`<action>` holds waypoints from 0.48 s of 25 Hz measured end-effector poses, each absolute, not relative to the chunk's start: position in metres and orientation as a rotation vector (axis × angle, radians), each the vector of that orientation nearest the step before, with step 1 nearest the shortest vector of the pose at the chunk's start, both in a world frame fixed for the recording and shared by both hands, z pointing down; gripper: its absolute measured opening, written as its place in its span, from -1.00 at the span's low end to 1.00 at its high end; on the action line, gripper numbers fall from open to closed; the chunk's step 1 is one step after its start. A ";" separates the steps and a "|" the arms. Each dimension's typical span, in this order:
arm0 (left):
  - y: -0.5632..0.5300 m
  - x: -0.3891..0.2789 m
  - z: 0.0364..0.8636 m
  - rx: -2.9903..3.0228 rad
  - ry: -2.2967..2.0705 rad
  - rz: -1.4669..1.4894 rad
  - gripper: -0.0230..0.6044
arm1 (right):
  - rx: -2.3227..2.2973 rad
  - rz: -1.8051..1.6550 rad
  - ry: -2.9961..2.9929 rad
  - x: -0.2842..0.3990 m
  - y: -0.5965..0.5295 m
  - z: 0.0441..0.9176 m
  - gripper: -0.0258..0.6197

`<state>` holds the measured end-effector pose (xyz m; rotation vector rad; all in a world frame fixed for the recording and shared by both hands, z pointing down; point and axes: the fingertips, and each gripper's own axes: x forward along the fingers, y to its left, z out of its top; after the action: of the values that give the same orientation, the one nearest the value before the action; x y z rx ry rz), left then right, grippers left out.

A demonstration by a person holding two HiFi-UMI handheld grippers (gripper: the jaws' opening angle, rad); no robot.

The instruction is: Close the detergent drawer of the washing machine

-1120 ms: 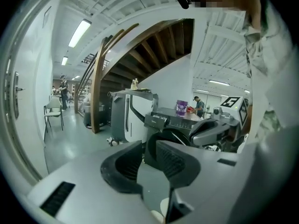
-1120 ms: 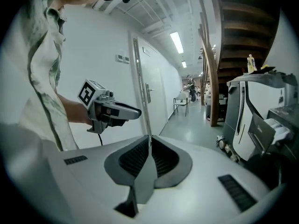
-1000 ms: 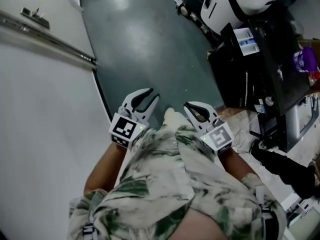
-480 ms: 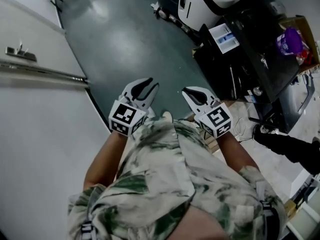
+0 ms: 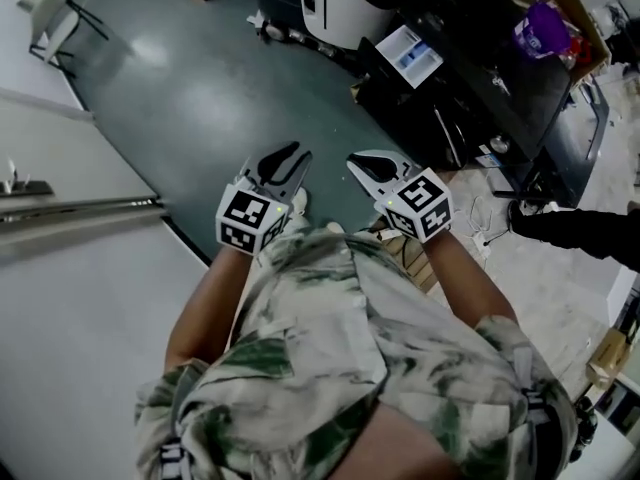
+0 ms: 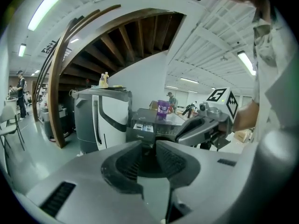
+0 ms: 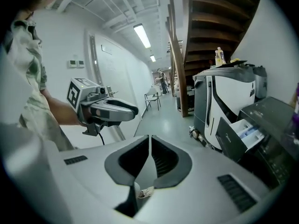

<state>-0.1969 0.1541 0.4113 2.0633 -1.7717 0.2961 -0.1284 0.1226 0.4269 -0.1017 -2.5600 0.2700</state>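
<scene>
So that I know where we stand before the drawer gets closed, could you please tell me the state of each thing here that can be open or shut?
detergent drawer: open, pulled out of the washing machine.
left gripper: open, nothing between its jaws.
right gripper: shut, holding nothing.

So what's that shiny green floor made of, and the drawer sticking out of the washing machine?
The floor looks like painted or coated concrete: smooth, seamless and glossy, with lamp glare on it. The detergent drawer looks like moulded plastic, white with bluish compartments inside, though it is too far off to be sure.
</scene>
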 end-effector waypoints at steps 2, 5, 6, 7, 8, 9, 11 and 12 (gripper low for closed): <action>0.145 -0.206 0.412 2.099 -1.733 0.304 -0.61 | -0.054 0.295 -2.559 -0.137 0.117 0.428 -0.81; 0.130 -0.217 0.417 2.143 -1.664 0.317 -0.61 | 0.024 0.341 -2.553 -0.149 0.107 0.429 -0.80; 0.127 -0.220 0.419 2.155 -1.639 0.324 -0.61 | 0.052 0.360 -2.549 -0.152 0.105 0.430 -0.80; 0.123 -0.224 0.421 2.166 -1.615 0.330 -0.61 | 0.082 0.380 -2.543 -0.154 0.102 0.430 -0.80; 0.119 -0.227 0.422 2.179 -1.591 0.335 -0.61 | 0.112 0.398 -2.538 -0.157 0.099 0.431 -0.81; 0.115 -0.231 0.422 2.194 -1.568 0.340 -0.61 | 0.142 0.414 -2.532 -0.159 0.096 0.431 -0.81; 0.107 -0.236 0.424 2.226 -1.524 0.354 -0.61 | 0.200 0.438 -2.525 -0.162 0.090 0.431 -0.81; 0.103 -0.238 0.425 2.241 -1.502 0.362 -0.61 | 0.228 0.448 -2.523 -0.163 0.087 0.431 -0.81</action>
<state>-0.2377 0.1031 0.4253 2.2409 -1.5018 0.3616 -0.1629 0.0866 0.4309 0.2284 -2.5230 0.4481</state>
